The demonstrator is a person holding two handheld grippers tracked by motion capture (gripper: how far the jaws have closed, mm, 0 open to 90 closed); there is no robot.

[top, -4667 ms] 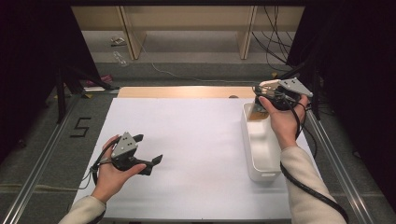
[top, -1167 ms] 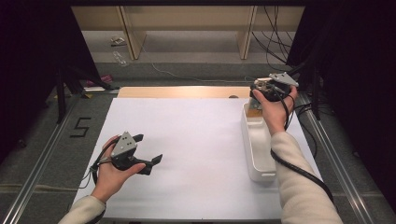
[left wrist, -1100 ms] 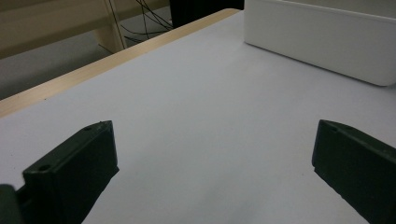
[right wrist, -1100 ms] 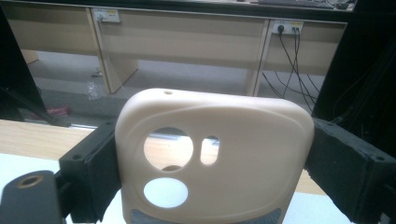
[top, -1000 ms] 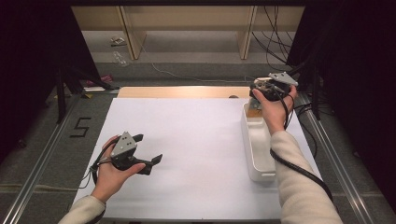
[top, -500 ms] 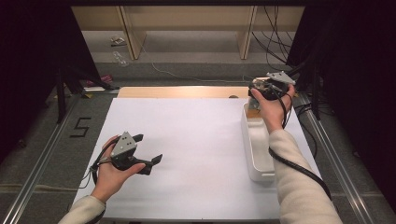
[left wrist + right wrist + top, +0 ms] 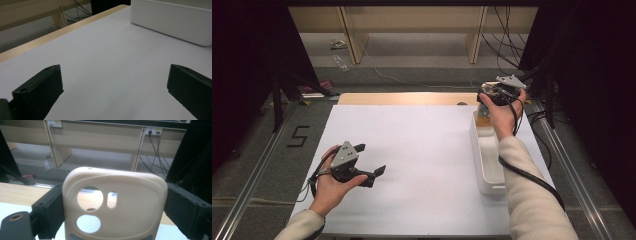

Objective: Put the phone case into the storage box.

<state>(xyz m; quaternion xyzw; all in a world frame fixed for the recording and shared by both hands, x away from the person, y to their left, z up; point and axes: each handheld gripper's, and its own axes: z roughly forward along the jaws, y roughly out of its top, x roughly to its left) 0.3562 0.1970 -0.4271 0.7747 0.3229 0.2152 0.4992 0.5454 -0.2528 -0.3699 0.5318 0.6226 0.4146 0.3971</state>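
Note:
A beige phone case (image 7: 115, 205) with round camera holes stands upright between the jaws of my right gripper (image 7: 112, 210), which is shut on it by its two sides. In the high view that right gripper (image 7: 493, 93) is raised above the far end of the white bin (image 7: 488, 167) at the table's right. Near the table's front left, my left gripper (image 7: 371, 165) is held low, jaws wide apart and nothing between them. The left gripper (image 7: 112, 82) points across bare white table surface toward the bin (image 7: 172, 20).
The white mat (image 7: 412, 150) covers the table, with a wooden strip (image 7: 407, 98) along its far edge. Beyond it stand wooden desk legs (image 7: 354, 35) and hanging cables (image 7: 504, 30). A metal rail (image 7: 572, 175) runs along the right side.
The right gripper with the phone case has shifted slightly left above the bin's far end. The left gripper has stayed still.

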